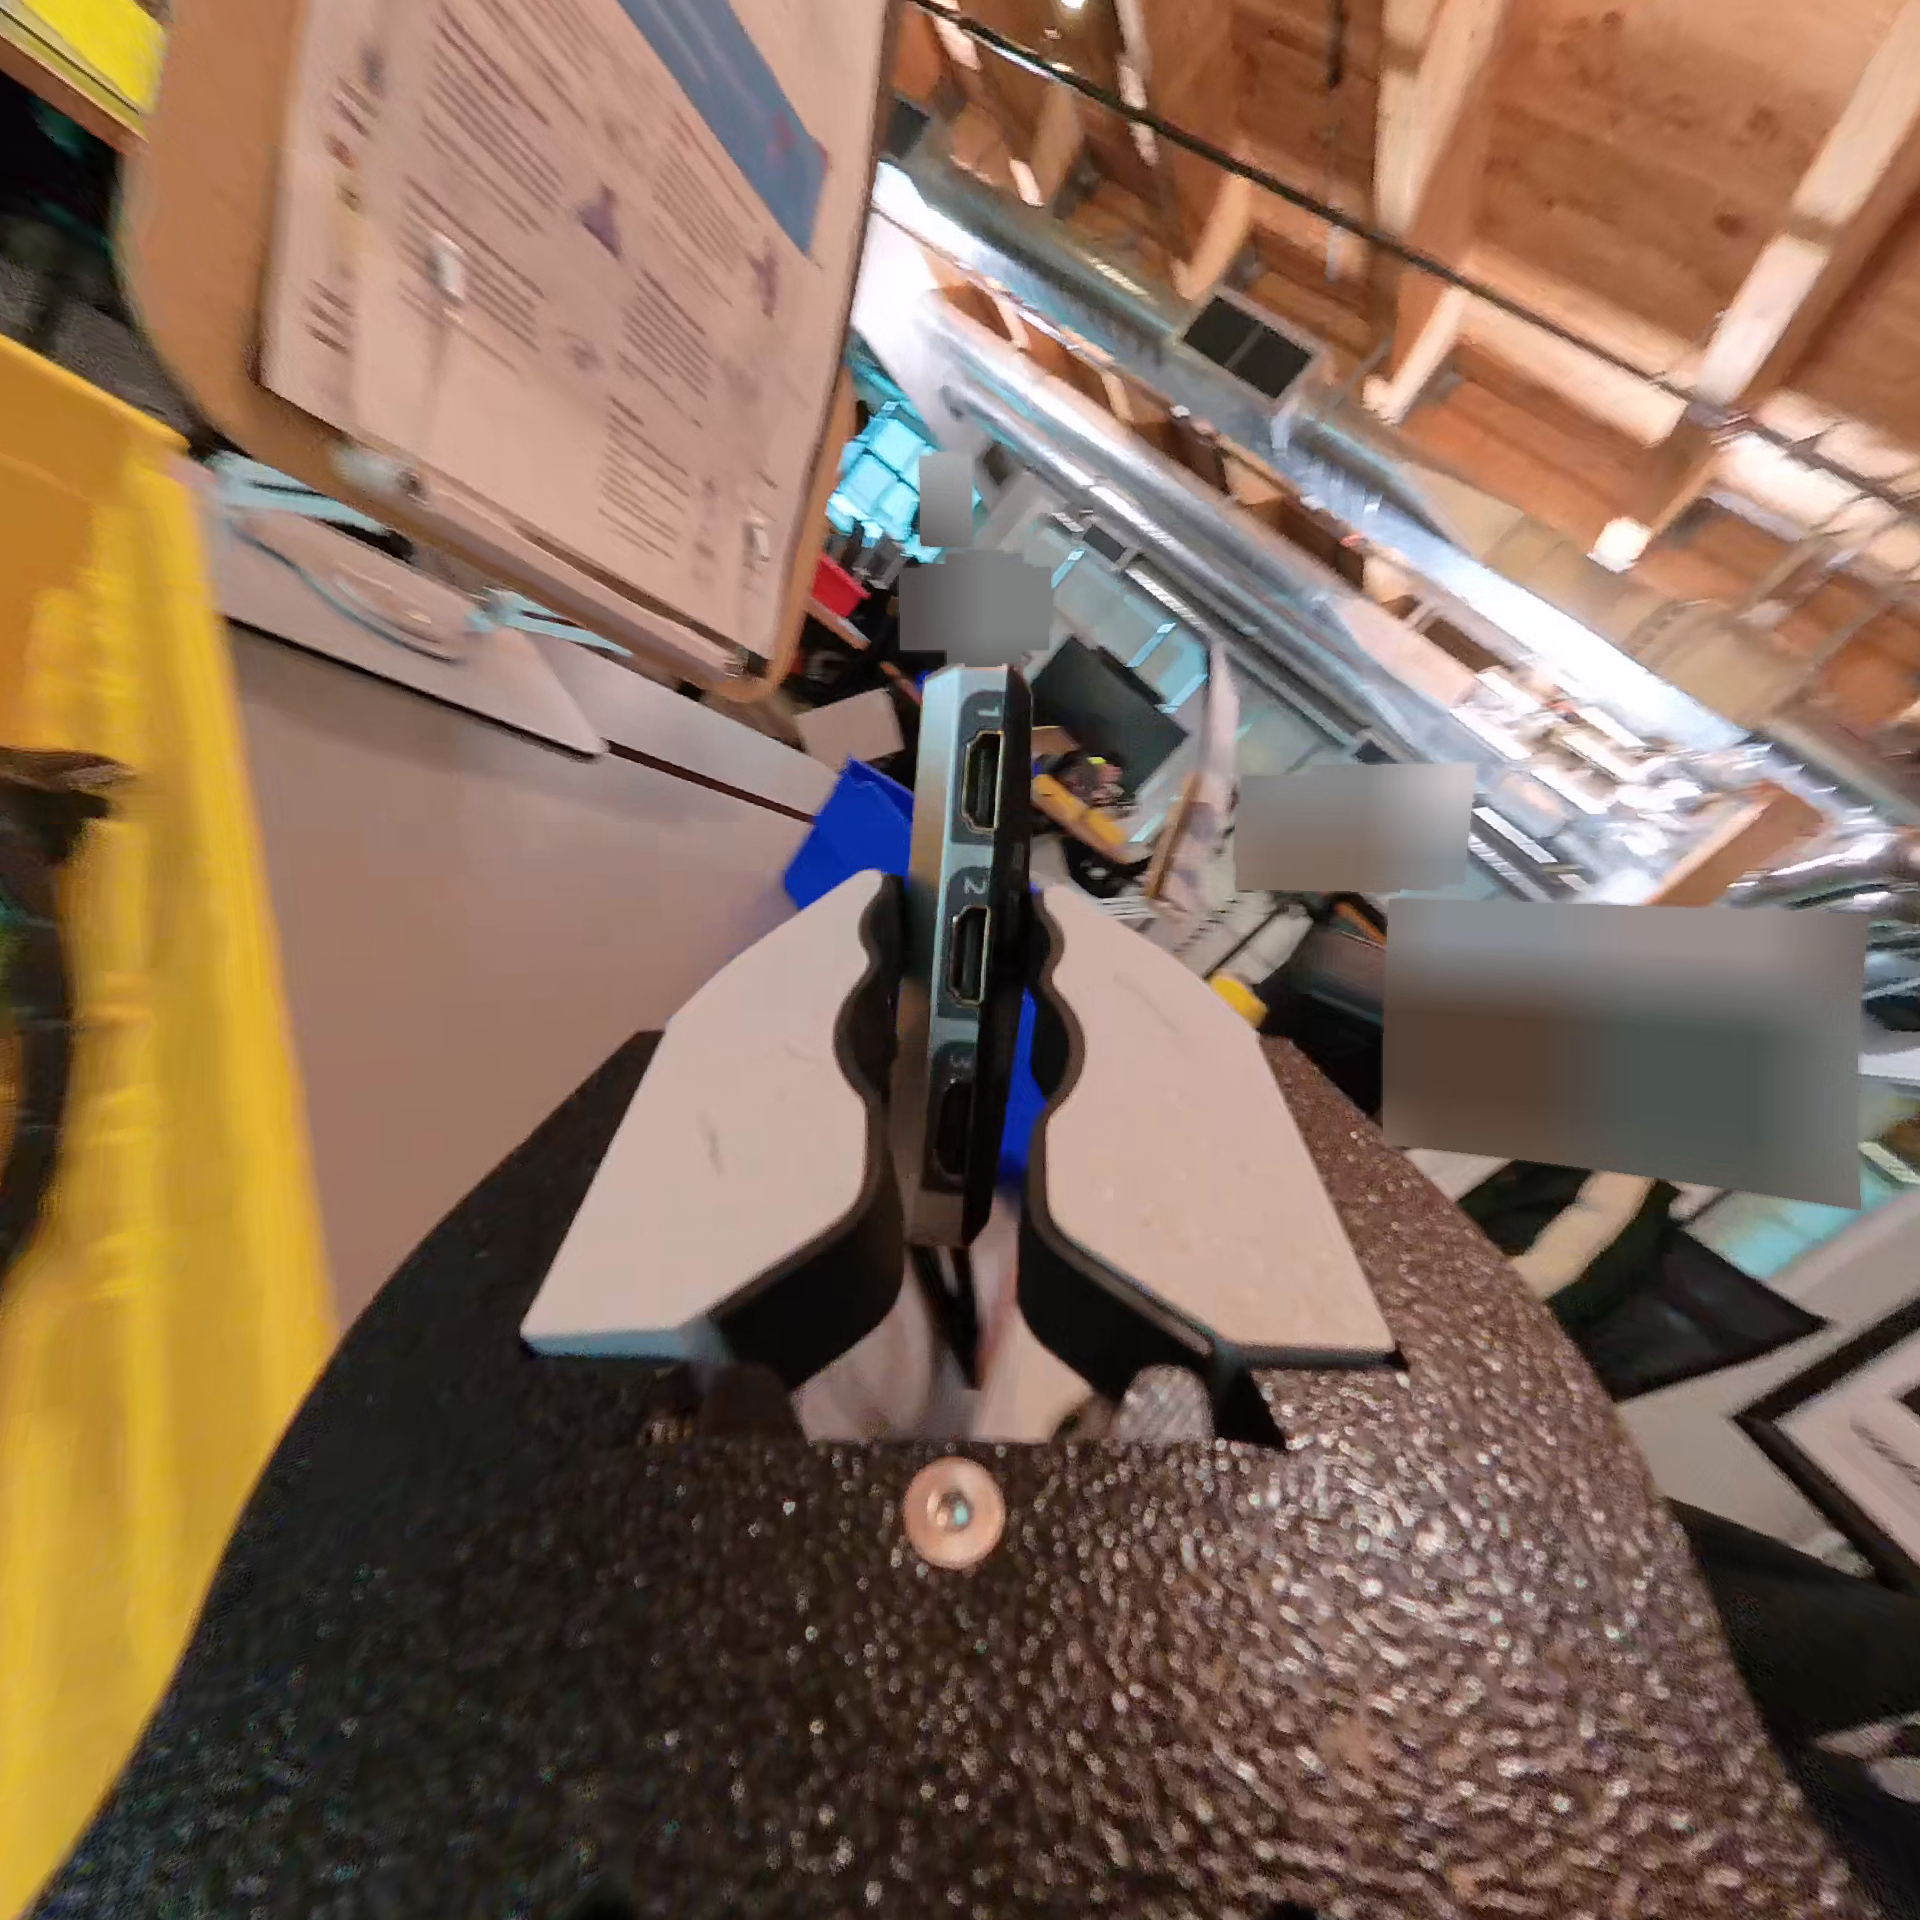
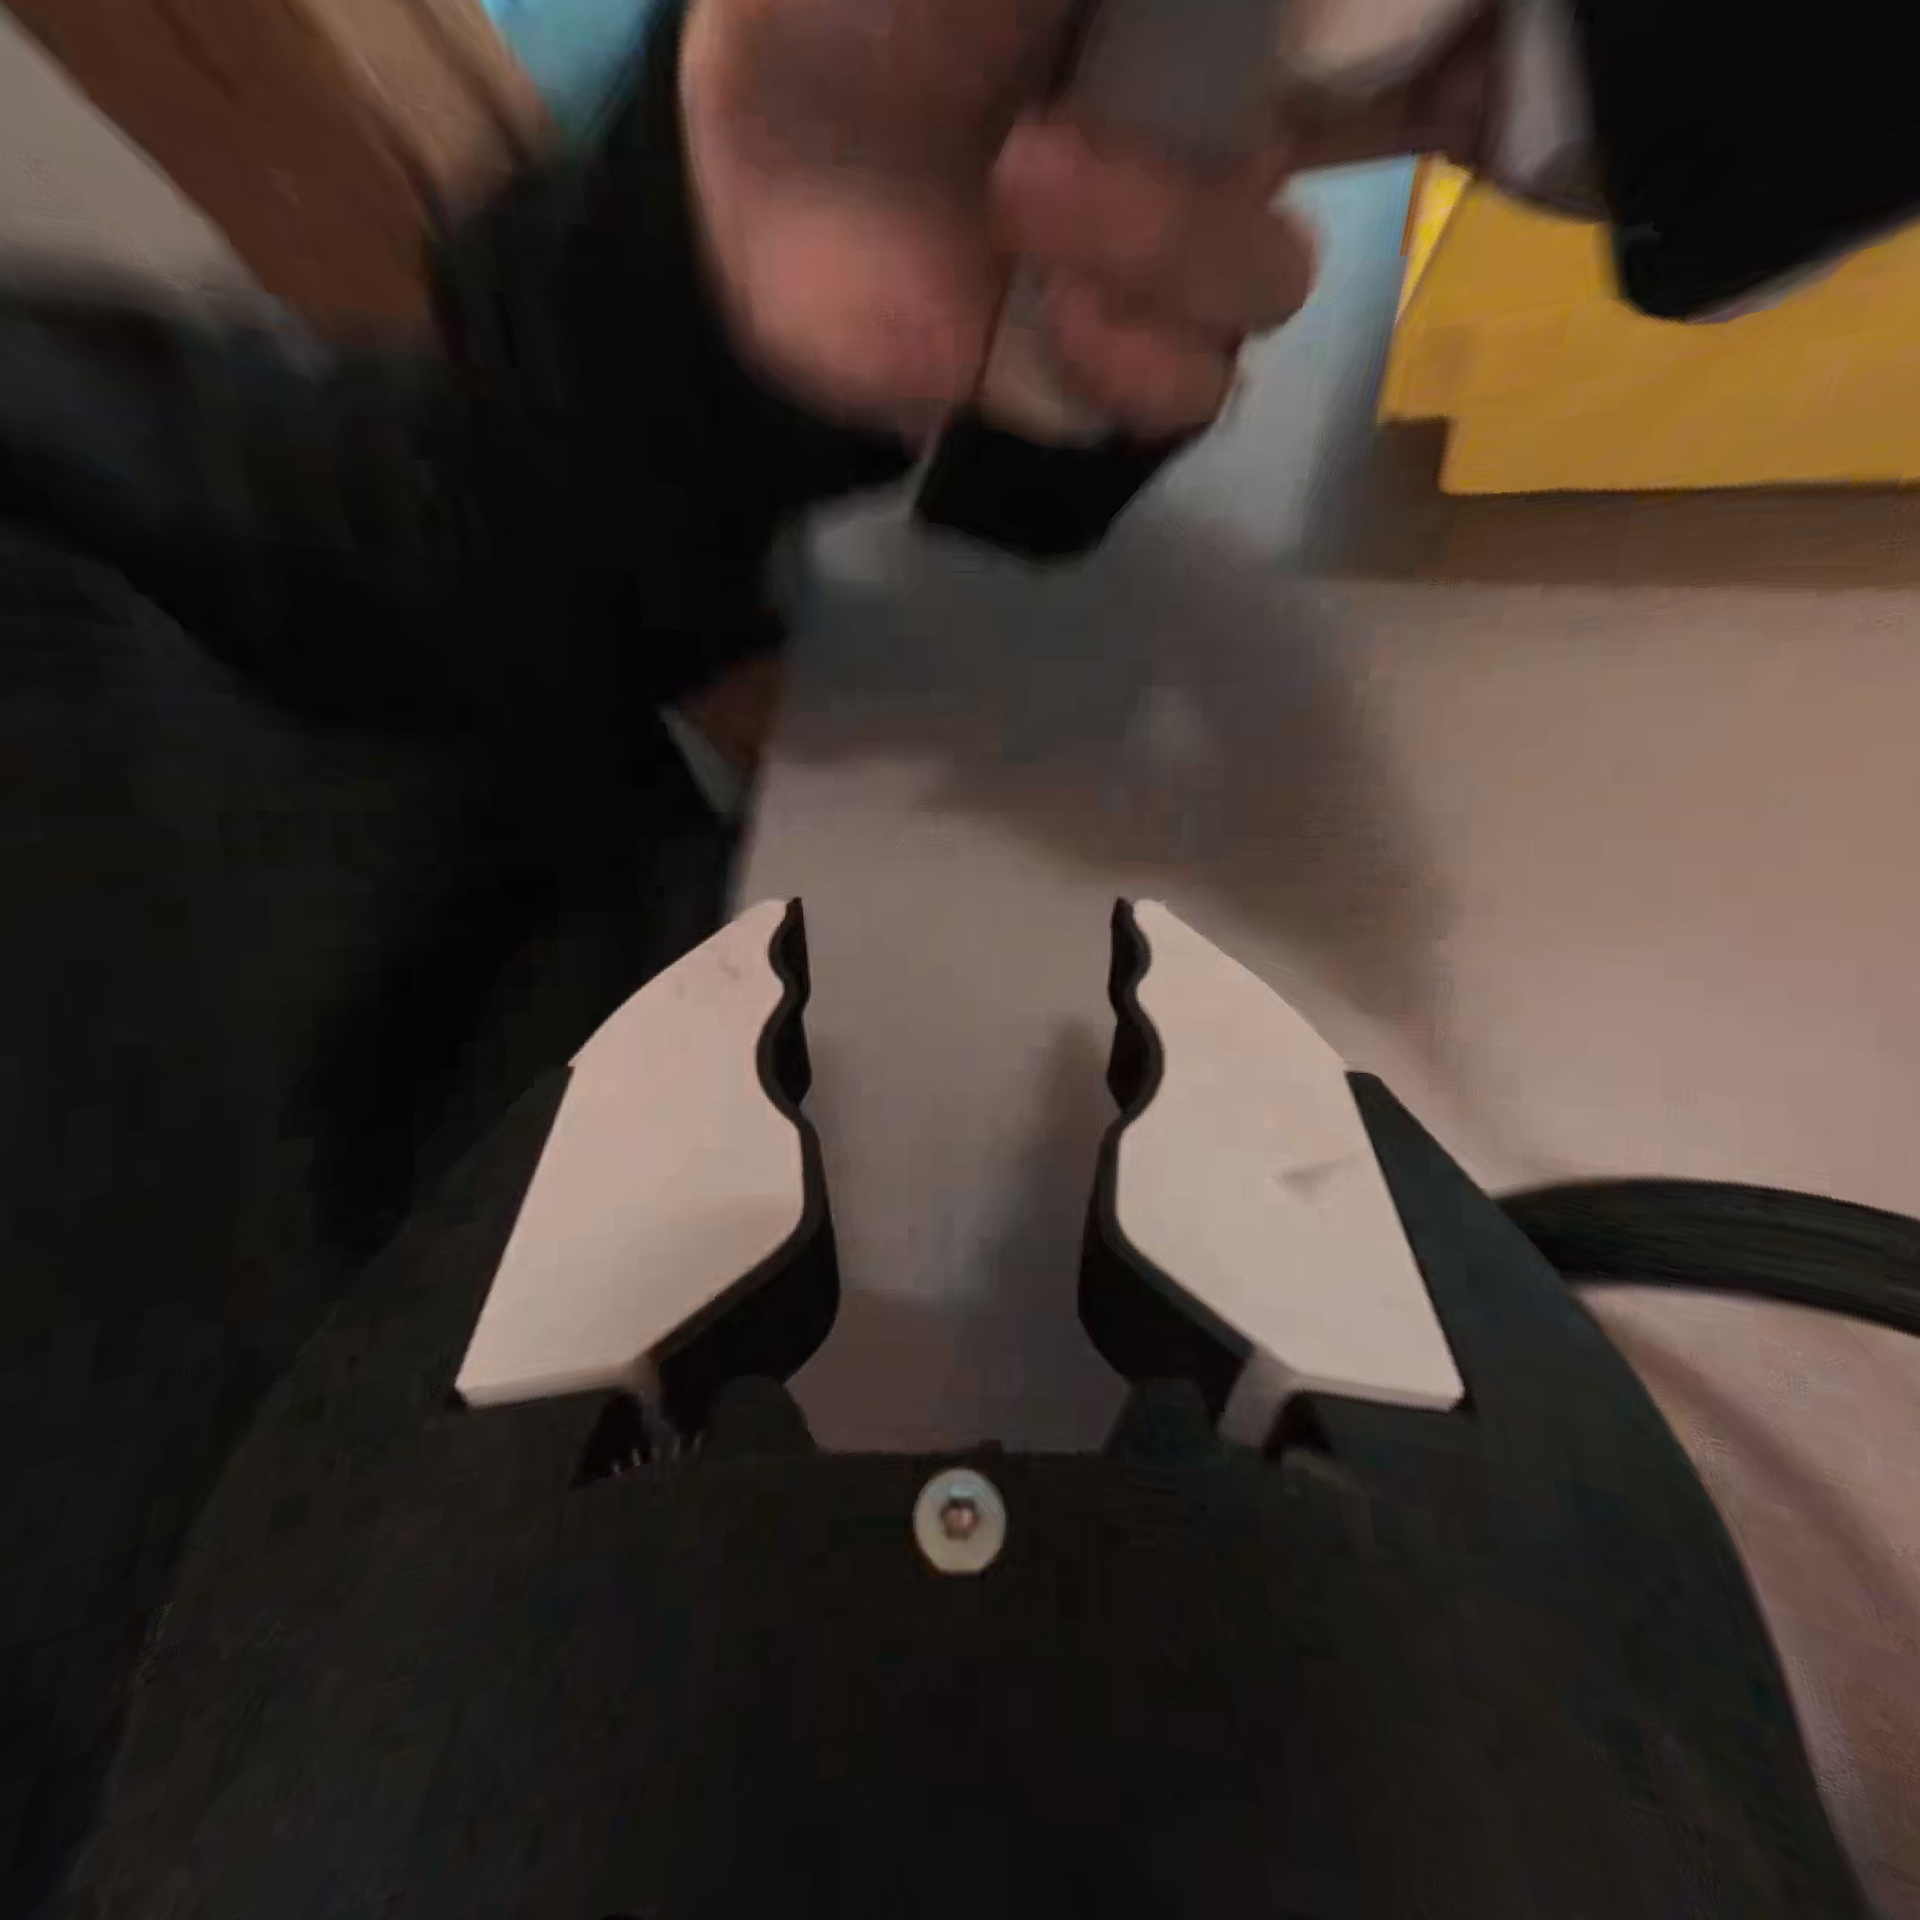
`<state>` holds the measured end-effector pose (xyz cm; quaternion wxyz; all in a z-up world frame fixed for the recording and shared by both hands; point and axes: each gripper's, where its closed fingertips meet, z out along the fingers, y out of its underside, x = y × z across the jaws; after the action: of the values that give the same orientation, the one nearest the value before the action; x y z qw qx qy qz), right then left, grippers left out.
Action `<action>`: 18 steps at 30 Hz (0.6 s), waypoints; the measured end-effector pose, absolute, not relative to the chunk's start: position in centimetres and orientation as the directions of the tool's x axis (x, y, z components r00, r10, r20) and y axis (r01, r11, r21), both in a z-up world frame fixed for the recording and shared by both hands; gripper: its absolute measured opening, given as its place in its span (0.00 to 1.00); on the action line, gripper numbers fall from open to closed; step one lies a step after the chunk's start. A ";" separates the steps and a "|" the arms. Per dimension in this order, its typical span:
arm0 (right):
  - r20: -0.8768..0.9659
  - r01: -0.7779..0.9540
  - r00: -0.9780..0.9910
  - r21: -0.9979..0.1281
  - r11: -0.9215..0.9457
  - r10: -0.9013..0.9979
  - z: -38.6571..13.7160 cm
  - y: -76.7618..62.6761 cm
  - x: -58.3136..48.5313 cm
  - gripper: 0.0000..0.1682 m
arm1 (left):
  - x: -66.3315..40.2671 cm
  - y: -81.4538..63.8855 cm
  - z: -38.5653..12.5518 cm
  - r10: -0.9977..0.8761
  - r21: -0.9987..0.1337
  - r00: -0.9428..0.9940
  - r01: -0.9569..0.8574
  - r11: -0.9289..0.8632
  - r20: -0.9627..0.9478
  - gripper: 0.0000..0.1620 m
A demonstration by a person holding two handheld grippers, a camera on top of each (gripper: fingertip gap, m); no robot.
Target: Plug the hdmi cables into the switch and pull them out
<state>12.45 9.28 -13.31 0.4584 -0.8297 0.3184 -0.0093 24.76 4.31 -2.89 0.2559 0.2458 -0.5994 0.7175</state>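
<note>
In the left wrist view my left gripper (image 1: 961,914) is shut on the HDMI switch (image 1: 964,935), a thin grey and black box held on edge and raised off the table. Its three ports face me in a column and all are empty. In the right wrist view my right gripper (image 2: 958,920) is open and empty above the beige table (image 2: 1507,831). A black cable (image 2: 1714,1247) curves along the table to its right. A person's blurred hand (image 2: 987,208) is ahead, holding the other gripper's handle.
A yellow bin (image 1: 114,935) stands at the left of the left view, also seen in the right view (image 2: 1662,395). A cardboard board with a printed sheet (image 1: 540,312) leans behind the table. A blue bin (image 1: 852,842) sits at the table's far edge. A dark sleeve (image 2: 260,727) fills the right view's left.
</note>
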 end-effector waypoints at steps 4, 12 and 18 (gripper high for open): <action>0.572 -0.061 0.567 -0.688 -0.723 -0.593 -8.4 5.2 16.3 0.41 | 25.1 4.8 -3.3 0.090 -0.680 -0.690 -0.724 -0.117 0.718 0.14; 0.763 0.067 0.322 -0.609 -0.790 -0.561 -6.5 -1.0 18.7 0.36 | 21.5 2.3 -4.1 0.234 -0.521 -0.505 -0.853 0.008 0.831 0.14; 0.735 0.270 0.389 -0.668 -0.694 -0.556 -6.6 0.2 17.8 0.19 | 19.5 1.4 -4.6 0.319 -0.457 -0.403 -0.882 0.115 0.858 0.13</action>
<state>17.81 0.15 -6.62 0.3792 -0.7420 0.0962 -0.5443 19.51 1.36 -4.64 0.4865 0.2488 -0.5663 0.6170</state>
